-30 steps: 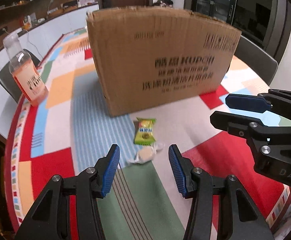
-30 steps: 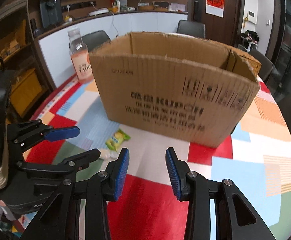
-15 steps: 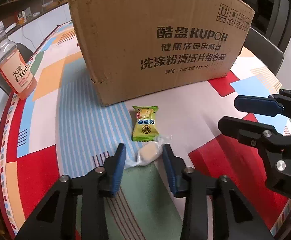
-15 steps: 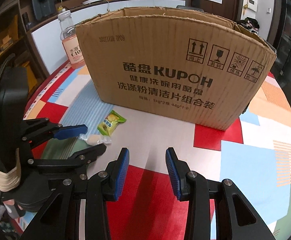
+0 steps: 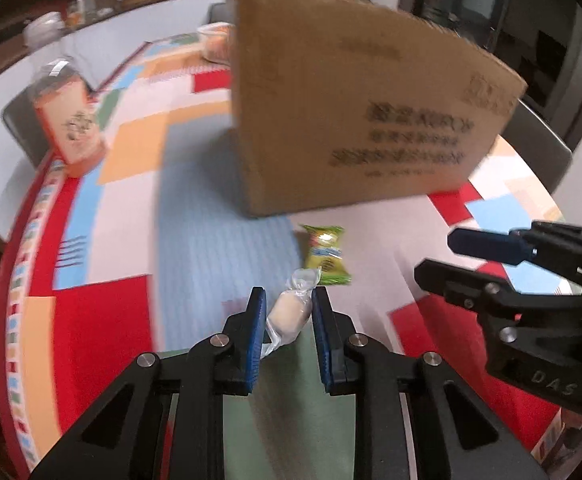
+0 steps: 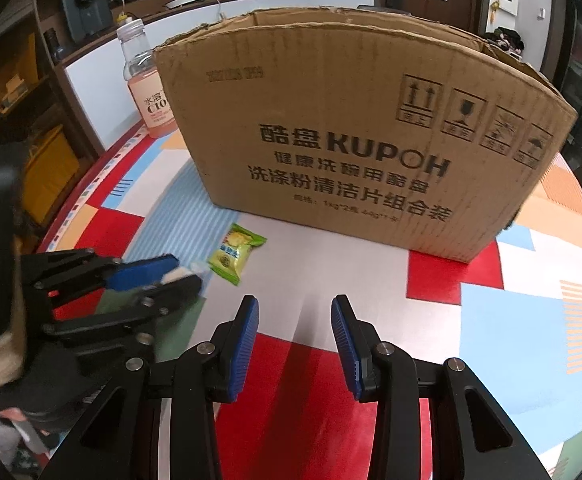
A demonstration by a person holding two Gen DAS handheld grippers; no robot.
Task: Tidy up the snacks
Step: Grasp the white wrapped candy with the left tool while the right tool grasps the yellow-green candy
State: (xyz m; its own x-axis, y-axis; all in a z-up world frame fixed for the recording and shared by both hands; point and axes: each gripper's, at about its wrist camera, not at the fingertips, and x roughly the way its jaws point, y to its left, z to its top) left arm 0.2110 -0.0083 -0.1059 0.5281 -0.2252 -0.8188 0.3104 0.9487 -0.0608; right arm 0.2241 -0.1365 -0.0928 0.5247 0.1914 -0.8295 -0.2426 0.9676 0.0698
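**Left gripper clamped on wrapped candy**

The left gripper (image 5: 287,316) has its jaws pressed together on a clear-wrapped pale candy (image 5: 289,314) lying between the pads. The green snack packet (image 5: 325,254) rests just beyond the fingertips, before the cardboard box (image 5: 355,120). The right gripper (image 6: 295,340) stands with jaws apart and empty.

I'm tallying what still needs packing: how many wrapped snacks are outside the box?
2. A pale candy is pinched in the left gripper; a green packet lies before the box. Others may hide behind or inside it.
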